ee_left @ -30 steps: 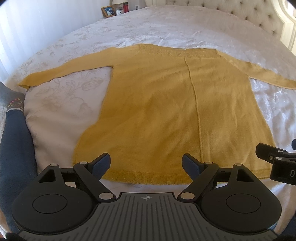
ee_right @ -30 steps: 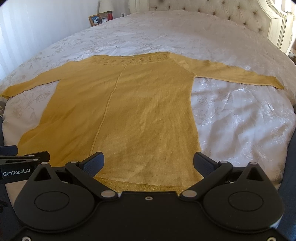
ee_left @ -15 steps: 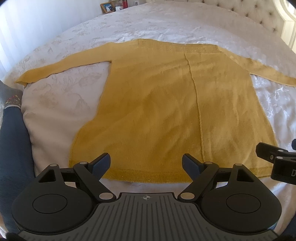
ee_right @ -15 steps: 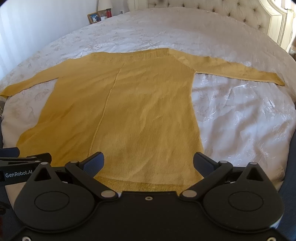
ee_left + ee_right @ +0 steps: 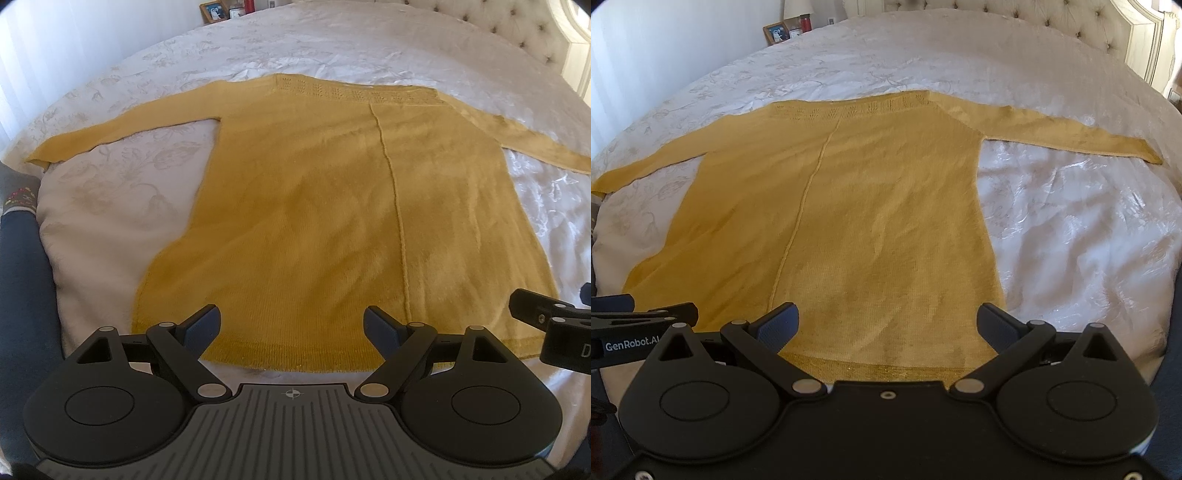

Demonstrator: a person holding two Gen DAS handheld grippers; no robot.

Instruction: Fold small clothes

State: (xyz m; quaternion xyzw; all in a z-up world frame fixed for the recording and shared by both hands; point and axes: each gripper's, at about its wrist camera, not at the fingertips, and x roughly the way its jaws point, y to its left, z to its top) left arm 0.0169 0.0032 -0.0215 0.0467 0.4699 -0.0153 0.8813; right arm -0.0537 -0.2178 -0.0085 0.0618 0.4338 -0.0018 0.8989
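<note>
A mustard-yellow knit sweater (image 5: 314, 206) lies flat on the white bedspread, neckline far, hem near, both sleeves spread out sideways. It also fills the right wrist view (image 5: 849, 221). My left gripper (image 5: 291, 321) is open and empty, hovering over the hem's left half. My right gripper (image 5: 886, 321) is open and empty over the hem's right half. Each gripper's edge shows in the other's view, the right one (image 5: 546, 317) and the left one (image 5: 639, 321).
The white floral bedspread (image 5: 1071, 229) covers a large bed with a tufted headboard (image 5: 1034, 22) at the far right. A nightstand with a picture frame (image 5: 777, 32) and a red jar stands far back. A dark-clad leg (image 5: 22, 258) is at the bed's left edge.
Both views show the sweater slightly lower and nearer in frame, so both grippers have tilted or moved a little forward. Both stay open.
</note>
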